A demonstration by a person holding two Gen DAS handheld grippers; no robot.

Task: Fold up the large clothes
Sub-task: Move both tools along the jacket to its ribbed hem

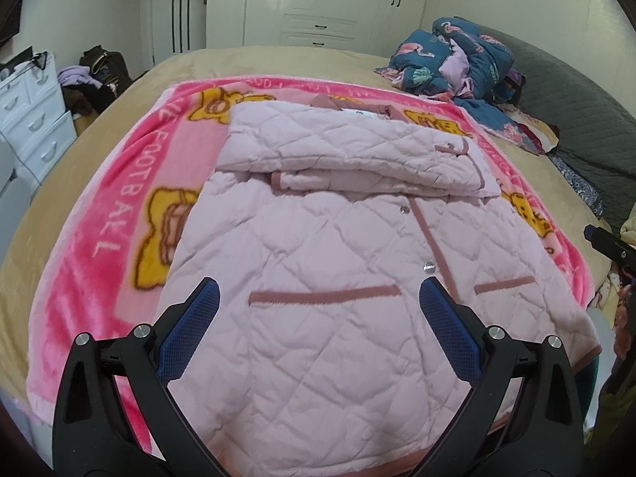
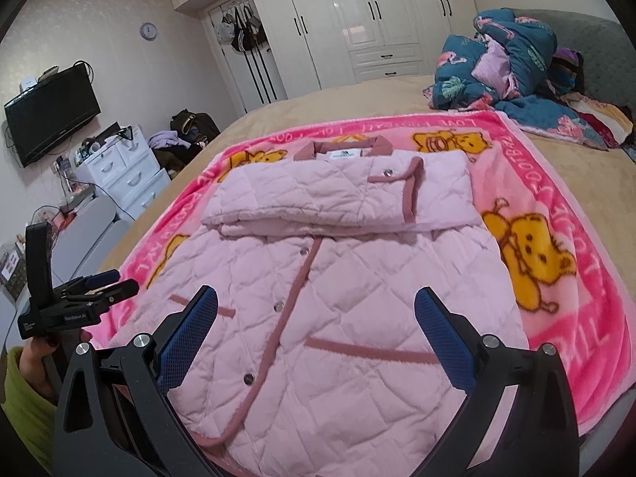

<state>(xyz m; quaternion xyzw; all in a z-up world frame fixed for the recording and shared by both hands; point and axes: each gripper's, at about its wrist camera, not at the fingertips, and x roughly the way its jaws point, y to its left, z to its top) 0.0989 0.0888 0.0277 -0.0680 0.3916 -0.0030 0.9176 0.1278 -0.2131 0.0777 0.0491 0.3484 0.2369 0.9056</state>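
Observation:
A pink quilted jacket [image 1: 318, 262] lies front up on a pink cartoon blanket [image 1: 119, 214] on the bed. Its sleeves are folded across the chest in a thick band [image 1: 342, 151]. It also shows in the right wrist view [image 2: 338, 298], with the collar [image 2: 342, 147] at the far end. My left gripper [image 1: 318, 298] is open and empty, above the jacket's lower part near the hem. My right gripper [image 2: 316, 306] is open and empty over the same lower part. The left gripper also shows in the right wrist view [image 2: 99, 286], at the jacket's left edge.
A heap of blue patterned bedding [image 1: 453, 59] lies at the far right of the bed [image 1: 278, 59]. White drawers [image 2: 123, 175] and a bag of clothes [image 2: 187, 131] stand left of the bed. White wardrobes [image 2: 377, 20] line the far wall. A TV [image 2: 51, 113] hangs left.

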